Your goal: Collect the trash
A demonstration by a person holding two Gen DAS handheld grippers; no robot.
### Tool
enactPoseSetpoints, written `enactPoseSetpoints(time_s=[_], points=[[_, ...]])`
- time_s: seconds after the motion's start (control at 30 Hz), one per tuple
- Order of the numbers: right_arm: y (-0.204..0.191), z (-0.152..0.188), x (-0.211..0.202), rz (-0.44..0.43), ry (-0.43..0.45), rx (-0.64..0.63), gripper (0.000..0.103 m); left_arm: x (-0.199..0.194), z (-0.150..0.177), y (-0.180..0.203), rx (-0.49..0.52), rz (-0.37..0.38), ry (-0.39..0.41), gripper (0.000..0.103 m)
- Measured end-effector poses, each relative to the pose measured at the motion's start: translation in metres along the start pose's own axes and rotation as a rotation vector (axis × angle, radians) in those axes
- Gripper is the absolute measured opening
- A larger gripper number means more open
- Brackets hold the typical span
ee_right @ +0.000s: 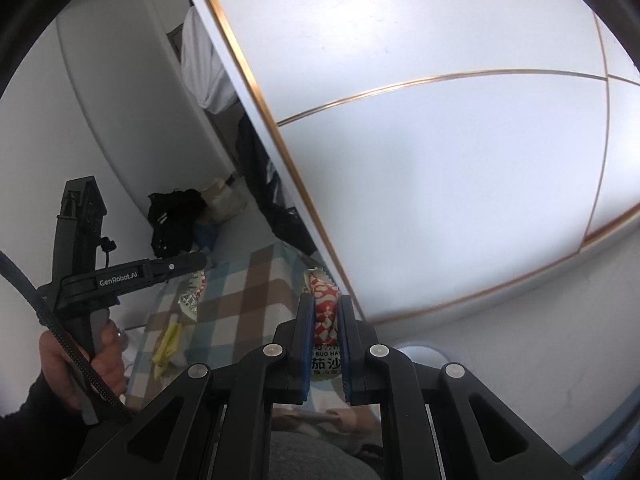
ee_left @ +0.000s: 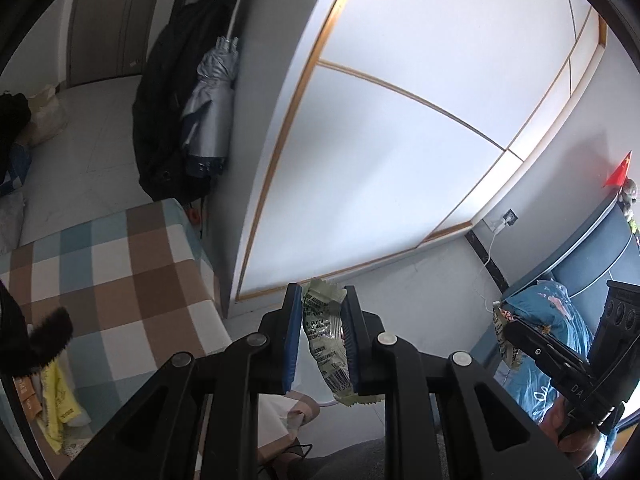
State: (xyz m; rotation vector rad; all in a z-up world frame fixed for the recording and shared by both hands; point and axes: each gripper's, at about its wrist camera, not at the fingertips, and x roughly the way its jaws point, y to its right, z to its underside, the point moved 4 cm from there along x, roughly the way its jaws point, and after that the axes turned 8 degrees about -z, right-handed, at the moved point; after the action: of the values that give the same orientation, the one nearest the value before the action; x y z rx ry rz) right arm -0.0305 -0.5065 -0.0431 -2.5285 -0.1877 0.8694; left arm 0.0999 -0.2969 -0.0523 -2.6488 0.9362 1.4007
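Observation:
In the left wrist view, my left gripper (ee_left: 322,300) is shut on a crumpled green and silver snack wrapper (ee_left: 325,344) that hangs between its blue pads. At the right edge of that view my right gripper (ee_left: 516,330) holds another wrapper (ee_left: 505,346). In the right wrist view, my right gripper (ee_right: 325,300) is shut on a red and white checked snack wrapper (ee_right: 326,312) that stands up between the pads. My left gripper (ee_right: 188,266) shows at the left, in a hand (ee_right: 80,360), with its wrapper (ee_right: 193,294) dangling. Both grippers are held in the air.
A white wardrobe door (ee_left: 400,140) with gold trim fills the front. A checked bedcover (ee_left: 120,272) lies at the left with a yellow bag (ee_left: 60,408) on it. A black coat (ee_left: 160,120) and a grey umbrella (ee_left: 208,112) hang beside the wardrobe. Blue bedding (ee_left: 556,312) lies at the right.

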Motion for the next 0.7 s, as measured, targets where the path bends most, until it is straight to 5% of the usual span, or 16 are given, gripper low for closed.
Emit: enactPoseSetpoints(time_s=[0.33, 0.7], points=[[0.082, 0.039, 0.036, 0.083, -0.087, 0.169, 0.011, 0.078, 0.009, 0.033, 0.061, 0.028, -0.157, 0.015], [0.145, 0.102, 0.129, 0.046, -0.268, 0.331, 0.011, 0.166, 0.034, 0.046, 0.101, -0.028, -0.374, 0.015]])
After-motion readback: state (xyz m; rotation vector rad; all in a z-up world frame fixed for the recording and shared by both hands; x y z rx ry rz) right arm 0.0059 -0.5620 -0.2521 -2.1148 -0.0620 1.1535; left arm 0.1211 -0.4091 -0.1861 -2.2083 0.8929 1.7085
